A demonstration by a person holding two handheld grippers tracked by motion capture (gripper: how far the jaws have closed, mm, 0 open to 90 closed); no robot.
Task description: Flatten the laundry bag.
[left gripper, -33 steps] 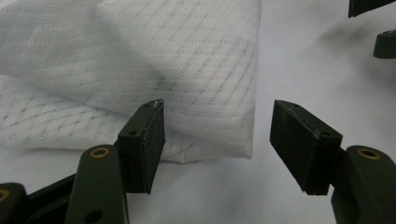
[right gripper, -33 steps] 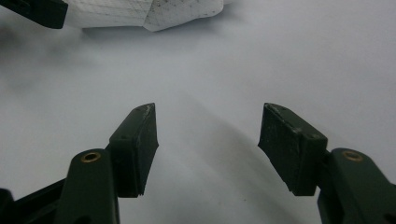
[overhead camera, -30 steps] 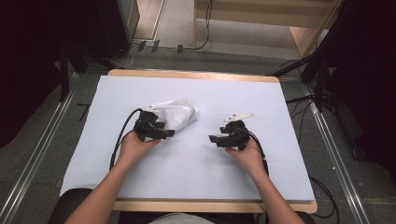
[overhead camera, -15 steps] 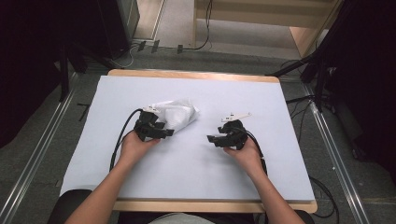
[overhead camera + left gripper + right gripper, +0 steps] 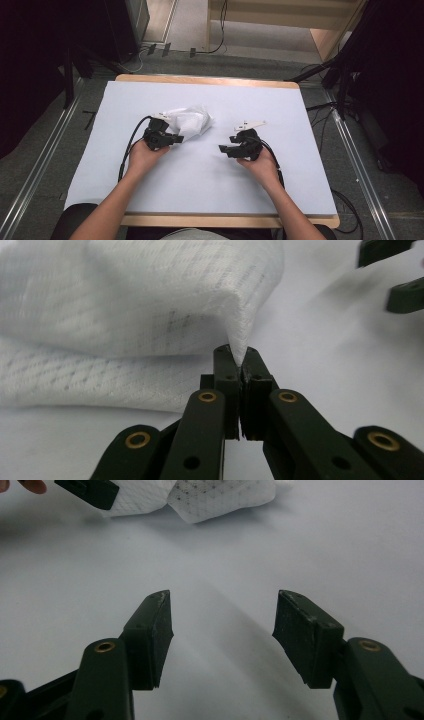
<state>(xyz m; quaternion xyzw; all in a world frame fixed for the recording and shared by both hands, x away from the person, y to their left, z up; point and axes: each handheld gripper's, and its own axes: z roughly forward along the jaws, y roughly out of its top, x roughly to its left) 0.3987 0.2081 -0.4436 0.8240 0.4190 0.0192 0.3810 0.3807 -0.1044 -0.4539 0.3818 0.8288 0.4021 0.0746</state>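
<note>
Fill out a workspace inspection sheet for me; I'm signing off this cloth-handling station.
Surface: pale sheet over wooden table, flat.
Job's things: crumpled white cloth, left of centre.
Clutter: nothing seen.
Grippers: left claw has just closed, pinching a cloth corner; right claw open, nothing between its jaws, apart from the cloth.
Cables: black cable loops from the left claw; more on the floor.
Surroundings: dark curtains, metal rails.
</note>
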